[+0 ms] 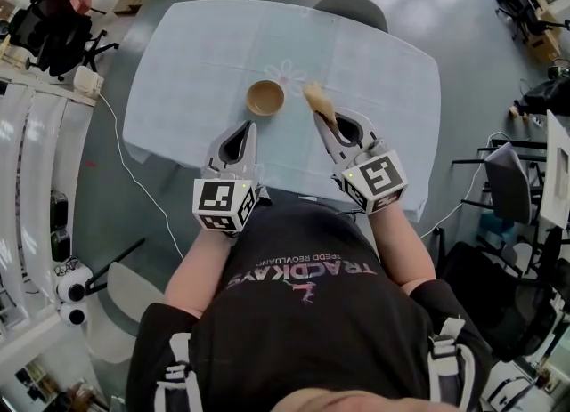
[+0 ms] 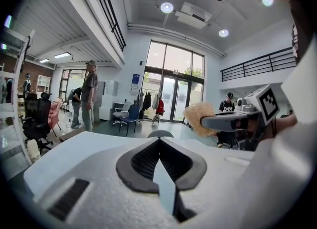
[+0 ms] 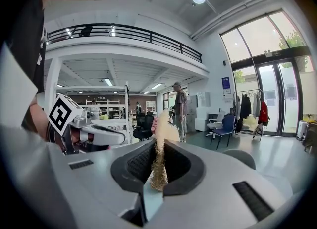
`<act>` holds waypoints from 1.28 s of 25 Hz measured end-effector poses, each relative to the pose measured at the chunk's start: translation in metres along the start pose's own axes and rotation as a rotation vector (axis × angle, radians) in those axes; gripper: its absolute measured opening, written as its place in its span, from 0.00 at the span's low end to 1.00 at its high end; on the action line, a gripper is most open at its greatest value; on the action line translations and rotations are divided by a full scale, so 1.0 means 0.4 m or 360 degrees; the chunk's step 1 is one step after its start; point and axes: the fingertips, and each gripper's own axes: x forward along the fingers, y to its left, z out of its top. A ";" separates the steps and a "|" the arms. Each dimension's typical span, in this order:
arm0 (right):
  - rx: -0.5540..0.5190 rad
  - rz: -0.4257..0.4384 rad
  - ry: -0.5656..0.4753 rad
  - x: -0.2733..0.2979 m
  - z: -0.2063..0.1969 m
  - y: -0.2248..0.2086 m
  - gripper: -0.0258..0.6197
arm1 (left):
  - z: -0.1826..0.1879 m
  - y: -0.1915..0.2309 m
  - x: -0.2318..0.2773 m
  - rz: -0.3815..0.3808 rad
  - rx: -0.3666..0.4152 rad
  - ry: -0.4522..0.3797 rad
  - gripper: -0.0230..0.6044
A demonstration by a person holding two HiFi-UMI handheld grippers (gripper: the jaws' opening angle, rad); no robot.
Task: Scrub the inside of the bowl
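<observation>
A small brown bowl [image 1: 265, 97] stands upright on the pale blue tablecloth [image 1: 196, 54], near the table's middle. My right gripper [image 1: 325, 125] is shut on a tan fibre scrubber [image 1: 317, 101], whose tuft sticks out past the tips, just right of the bowl and apart from it. The scrubber [image 3: 159, 161] is pinched between the pads of the right gripper [image 3: 158, 146]. My left gripper [image 1: 247, 133] hovers just in front of the bowl, shut with nothing in it; its jaws [image 2: 158, 144] meet at the tip. Neither gripper view shows the bowl.
A grey chair [image 1: 352, 10] is tucked in at the table's far side. Black office chairs [image 1: 53, 32] and desks stand left and right of the table. A white cable [image 1: 134, 170] runs over the floor at left. A person [image 2: 89, 94] stands across the room.
</observation>
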 end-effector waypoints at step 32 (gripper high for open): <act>0.0009 0.0030 0.0055 0.016 -0.002 0.008 0.09 | -0.004 -0.001 0.018 -0.0048 -0.0006 0.0053 0.06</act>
